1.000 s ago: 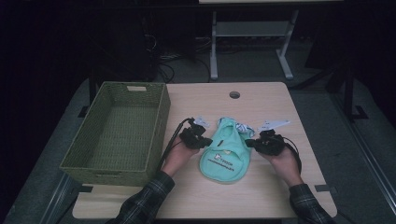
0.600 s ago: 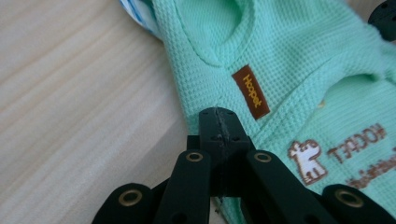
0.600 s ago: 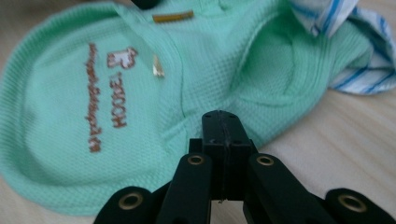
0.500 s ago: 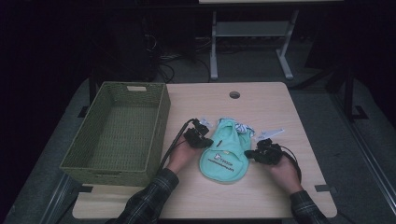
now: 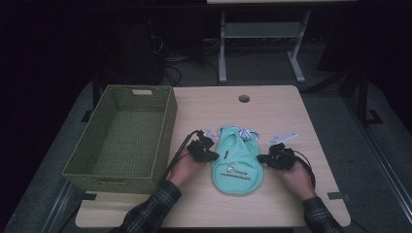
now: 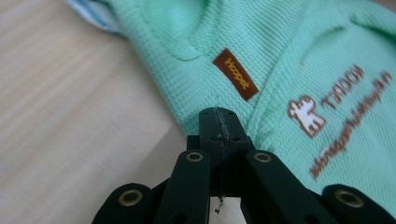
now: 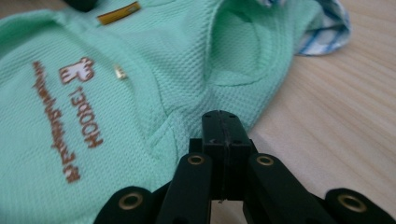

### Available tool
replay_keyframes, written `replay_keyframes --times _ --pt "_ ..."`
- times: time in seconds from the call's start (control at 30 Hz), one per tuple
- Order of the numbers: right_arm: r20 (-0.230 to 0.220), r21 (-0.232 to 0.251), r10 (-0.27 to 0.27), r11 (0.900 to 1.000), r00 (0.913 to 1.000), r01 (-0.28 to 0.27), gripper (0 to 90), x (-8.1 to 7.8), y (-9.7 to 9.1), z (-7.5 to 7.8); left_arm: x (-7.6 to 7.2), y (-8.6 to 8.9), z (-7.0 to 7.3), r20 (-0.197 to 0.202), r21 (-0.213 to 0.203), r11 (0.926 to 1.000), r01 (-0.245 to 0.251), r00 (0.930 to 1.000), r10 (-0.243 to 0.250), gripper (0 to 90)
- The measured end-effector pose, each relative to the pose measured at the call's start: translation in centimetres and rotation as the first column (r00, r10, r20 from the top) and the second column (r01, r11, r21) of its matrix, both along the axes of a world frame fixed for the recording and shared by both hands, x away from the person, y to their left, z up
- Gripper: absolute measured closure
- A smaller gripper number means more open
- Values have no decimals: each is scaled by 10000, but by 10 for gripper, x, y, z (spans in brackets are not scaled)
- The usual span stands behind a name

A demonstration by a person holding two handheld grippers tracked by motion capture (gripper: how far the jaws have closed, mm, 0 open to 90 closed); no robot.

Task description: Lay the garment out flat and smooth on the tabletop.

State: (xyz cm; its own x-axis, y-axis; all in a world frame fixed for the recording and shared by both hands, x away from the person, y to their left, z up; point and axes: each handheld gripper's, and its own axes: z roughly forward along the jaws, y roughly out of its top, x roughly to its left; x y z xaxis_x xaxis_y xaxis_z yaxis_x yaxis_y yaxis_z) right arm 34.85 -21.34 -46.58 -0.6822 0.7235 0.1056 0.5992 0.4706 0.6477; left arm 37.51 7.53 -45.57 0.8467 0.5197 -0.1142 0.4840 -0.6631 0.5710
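A wooden bench (image 5: 291, 204) holds a green woven basket (image 5: 124, 141) on its left side. The basket looks empty inside. A round dark hole (image 5: 244, 98) sits near the far edge of the bench. Behind the bench, on the dark floor, stands a pale metal frame (image 5: 257, 39) with some cables beside it.

A small mint-green shirt (image 5: 237, 162) lies flat on the bench, to the right of the basket and apart from it. It has brown letters and a little white animal picture (image 6: 306, 116) on it. A small brown tag (image 6: 236, 74) is sewn near one edge. A bit of blue and white striped cloth (image 7: 322, 28) peeks out at the top of the shirt. A small white piece (image 5: 284, 138) lies on the bench just past the shirt's right side.

The left gripper (image 5: 210, 156) is at the shirt's left edge. Its jaws are pressed together, pinching the edge of the shirt. The right gripper (image 5: 265, 158) is at the shirt's right edge. Its jaws are pressed together too, and seem to pinch the shirt's edge. Nothing stands between the shirt and the basket.
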Motion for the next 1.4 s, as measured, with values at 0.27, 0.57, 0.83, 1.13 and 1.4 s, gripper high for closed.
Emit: replay_keyframes --times 0.27,0.57,0.83,1.13,1.4 --pt "32 -102 93 9999 10000 -93 898 1 0 1 -18 1 1 -168 21 9993 384 9991 -384 895" --pt "564 433 -98 9990 9984 74 840 20 3 18 -31 3 10 -207 -634 9977 256 9994 -269 822" --pt "607 685 -411 9970 9973 369 791 62 15 22 -46 0 8 -169 -545 9964 646 9977 -656 685" --pt "221 640 -366 9973 9991 351 772 83 27 10 -47 -7 1 -64 -183 9963 839 9964 -841 702" --pt "179 501 -357 9981 9992 347 888 85 30 4 -47 -4 3 -142 -256 9964 803 9966 -807 875"
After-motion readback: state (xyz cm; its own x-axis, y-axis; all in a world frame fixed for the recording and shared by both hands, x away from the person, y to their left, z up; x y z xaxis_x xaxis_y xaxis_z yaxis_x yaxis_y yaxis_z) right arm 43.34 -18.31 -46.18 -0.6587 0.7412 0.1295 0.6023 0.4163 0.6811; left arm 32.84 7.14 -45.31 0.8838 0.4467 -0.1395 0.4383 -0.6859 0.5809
